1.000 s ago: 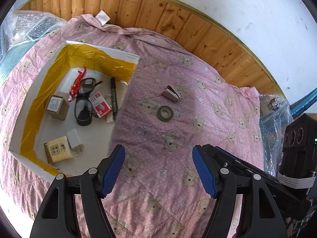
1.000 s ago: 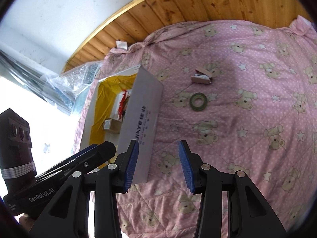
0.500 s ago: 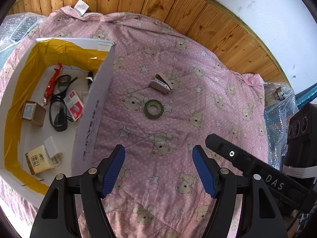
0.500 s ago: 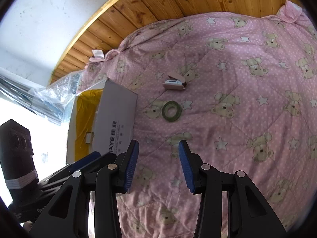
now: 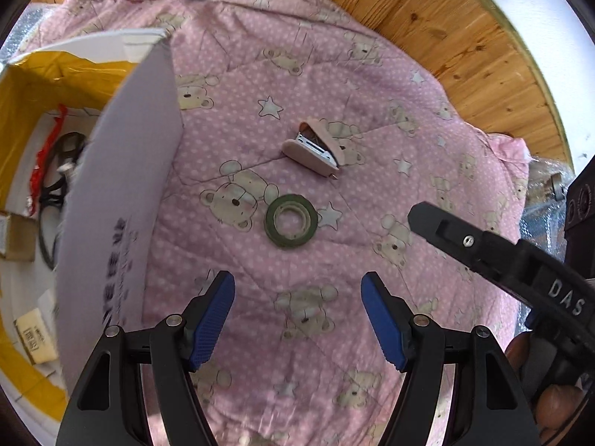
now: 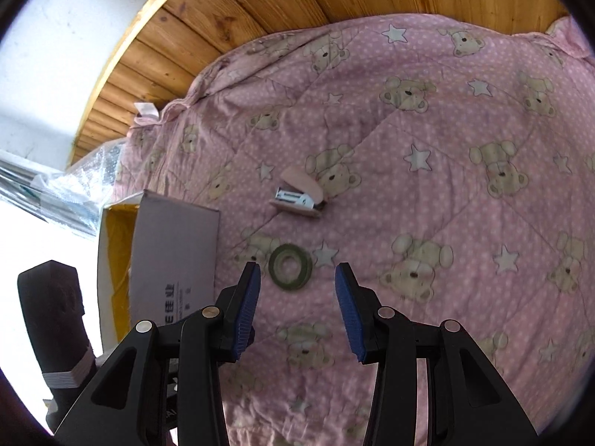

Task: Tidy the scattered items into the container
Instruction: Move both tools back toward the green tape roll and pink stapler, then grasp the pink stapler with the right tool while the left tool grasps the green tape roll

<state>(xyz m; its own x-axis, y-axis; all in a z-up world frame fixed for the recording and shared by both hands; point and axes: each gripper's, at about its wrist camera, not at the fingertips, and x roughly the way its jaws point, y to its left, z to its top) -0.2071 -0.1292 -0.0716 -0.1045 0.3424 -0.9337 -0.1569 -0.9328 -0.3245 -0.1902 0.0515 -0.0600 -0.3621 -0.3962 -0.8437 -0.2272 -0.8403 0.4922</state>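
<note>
A dark green tape roll [image 5: 290, 220] [image 6: 290, 266] lies flat on the pink bear-print quilt [image 5: 372, 111]. Just beyond it rests a pink stapler [image 5: 315, 148] [image 6: 299, 194]. At the left stands the white cardboard box [image 5: 122, 193] [image 6: 173, 256] with yellow tape inside; it holds glasses [image 5: 55, 171], a red item and small cartons. My left gripper [image 5: 297, 316] is open, short of the roll. My right gripper [image 6: 297, 297] is open too, its blue pads on either side of the roll's near edge, above it.
A wooden headboard [image 6: 297, 3] and a white wall run behind the quilt. Bubble wrap [image 6: 74, 182] lies past the box on the left. The other gripper's black body [image 5: 520, 267] reaches in from the right in the left wrist view.
Both grippers have moved forward and down toward the tape roll and stapler, which now look larger. The right gripper's jaws have opened wider. The box has slid to the left of view.
</note>
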